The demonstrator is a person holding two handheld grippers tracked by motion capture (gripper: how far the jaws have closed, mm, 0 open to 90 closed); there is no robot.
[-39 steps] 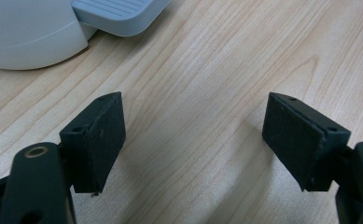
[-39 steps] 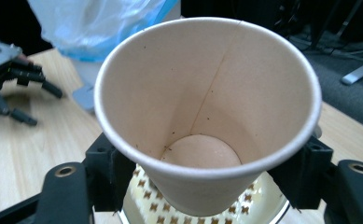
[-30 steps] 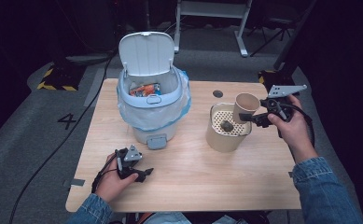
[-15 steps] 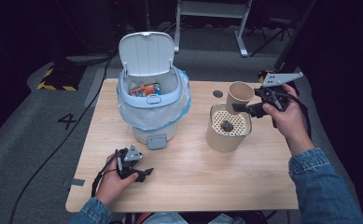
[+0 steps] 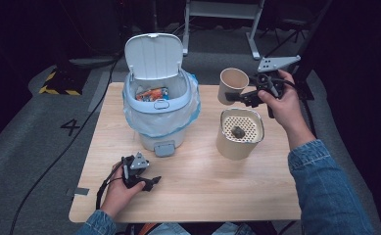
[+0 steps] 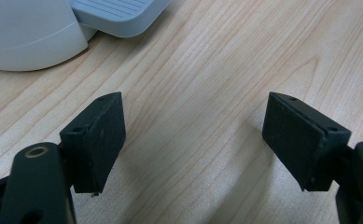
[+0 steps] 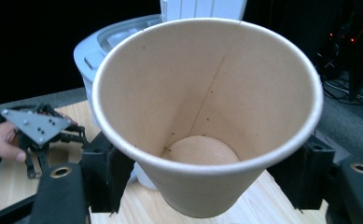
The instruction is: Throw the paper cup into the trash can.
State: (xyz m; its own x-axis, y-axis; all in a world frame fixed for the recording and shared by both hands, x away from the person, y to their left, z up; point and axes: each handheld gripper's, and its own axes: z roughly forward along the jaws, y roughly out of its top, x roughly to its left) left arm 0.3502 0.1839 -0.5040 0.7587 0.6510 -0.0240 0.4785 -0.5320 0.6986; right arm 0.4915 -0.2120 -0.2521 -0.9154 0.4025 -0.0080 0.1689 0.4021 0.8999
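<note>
My right gripper (image 5: 238, 95) is shut on an empty tan paper cup (image 5: 232, 84), held in the air behind a beige container (image 5: 239, 144) with a perforated insert. A small dark lump (image 5: 237, 131) lies on that insert. In the right gripper view the cup (image 7: 207, 116) sits between the two jaws of the right gripper (image 7: 207, 179), its mouth toward the camera, with a few dark specks inside. My left gripper (image 5: 149, 182) rests low on the wooden table (image 5: 202, 196) in front of the bin's pedal (image 6: 118, 14). The left gripper (image 6: 193, 135) stands open over bare wood.
A white pedal bin (image 5: 161, 105) with its lid up and a plastic liner stands at the table's back left, with colourful waste inside. Grey floor surrounds the table. A metal stand (image 5: 222, 14) is beyond the far edge.
My right hand has lifted the cup up and to the left, away from above the beige container. The left hand has stayed where it was.
</note>
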